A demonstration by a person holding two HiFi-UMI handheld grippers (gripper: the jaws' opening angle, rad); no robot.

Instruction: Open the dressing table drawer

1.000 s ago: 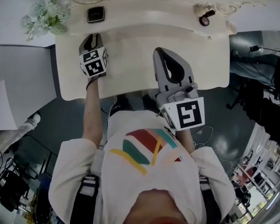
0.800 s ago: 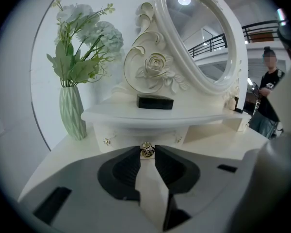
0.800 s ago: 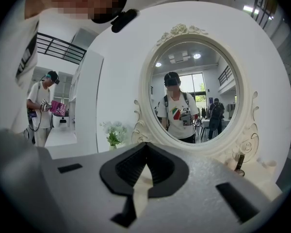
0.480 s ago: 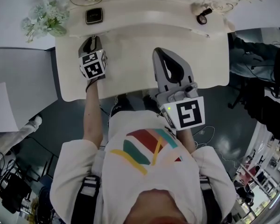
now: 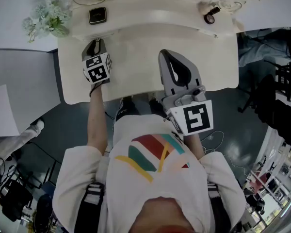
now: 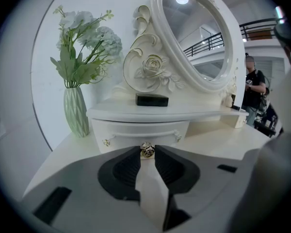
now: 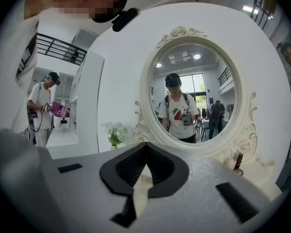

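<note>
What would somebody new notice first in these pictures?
The big ornate oval mirror at the back of the white dressing table stands out first. Next comes the left tool gripping the small gold drawer knob, with a vase of pale flowers to its left.

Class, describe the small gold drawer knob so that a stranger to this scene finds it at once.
Find the big oval cream-framed mirror; under its carved rose sits a shallow cream drawer. The small round gold knob is at the middle of the drawer front, pinched in the left gripper; the two other gold fittings sit at the drawer's ends.
</note>
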